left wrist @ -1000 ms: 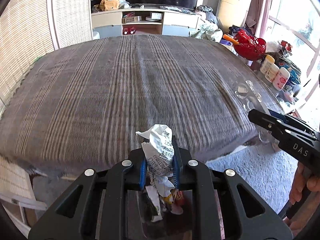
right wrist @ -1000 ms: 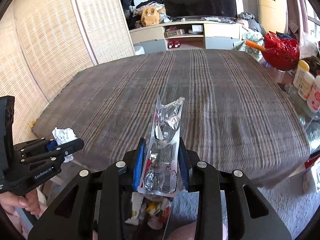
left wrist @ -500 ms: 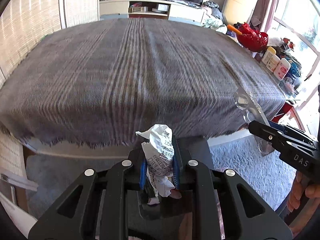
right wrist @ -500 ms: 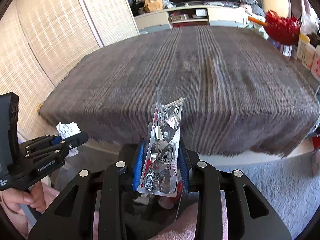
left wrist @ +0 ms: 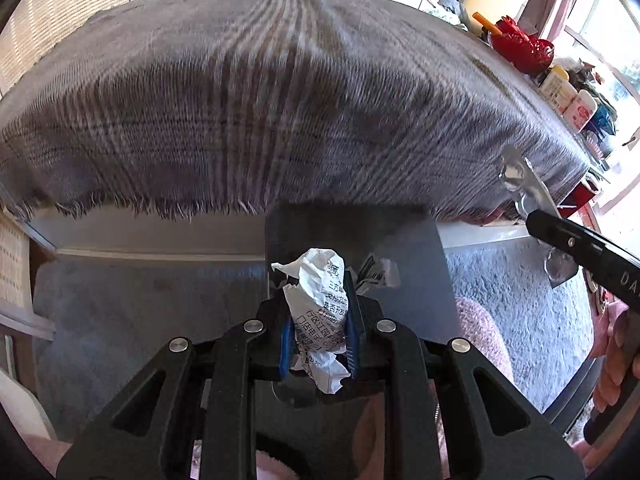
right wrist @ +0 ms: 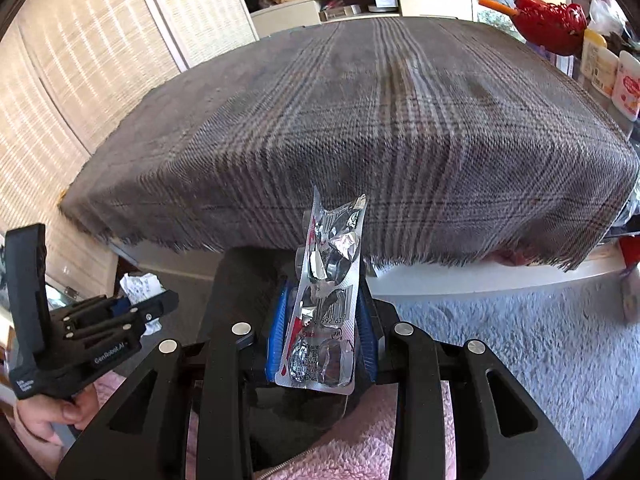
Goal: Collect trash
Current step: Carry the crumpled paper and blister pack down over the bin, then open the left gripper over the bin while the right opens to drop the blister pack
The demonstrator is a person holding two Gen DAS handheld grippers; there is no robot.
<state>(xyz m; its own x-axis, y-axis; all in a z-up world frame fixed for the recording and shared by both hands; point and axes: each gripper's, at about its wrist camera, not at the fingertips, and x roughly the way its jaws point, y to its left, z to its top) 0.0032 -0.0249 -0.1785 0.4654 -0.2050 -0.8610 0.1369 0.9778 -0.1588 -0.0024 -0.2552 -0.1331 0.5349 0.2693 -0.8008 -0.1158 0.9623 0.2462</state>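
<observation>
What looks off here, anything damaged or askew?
Only the trash itself: the left claw grips a crumpled receipt, and the right claw a punched-out, bent blister pack standing tilted. Both are above a dark bin. Nothing spilled.

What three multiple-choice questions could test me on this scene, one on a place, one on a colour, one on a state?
1. Where is the dark bin?
A. on the bed
B. on the floor beside the plaid-covered bed
C. on a shelf

2. What colour are the gripper pads?
A. blue
B. red
C. green

3. What does the left gripper hold?
A. nothing
B. a bottle
C. a crumpled white printed paper

B: the bin stands below the blanket's fringe. A: blue strips flank the silver foil blister pack in the right gripper. C: its jaws pinch the paper.
</observation>
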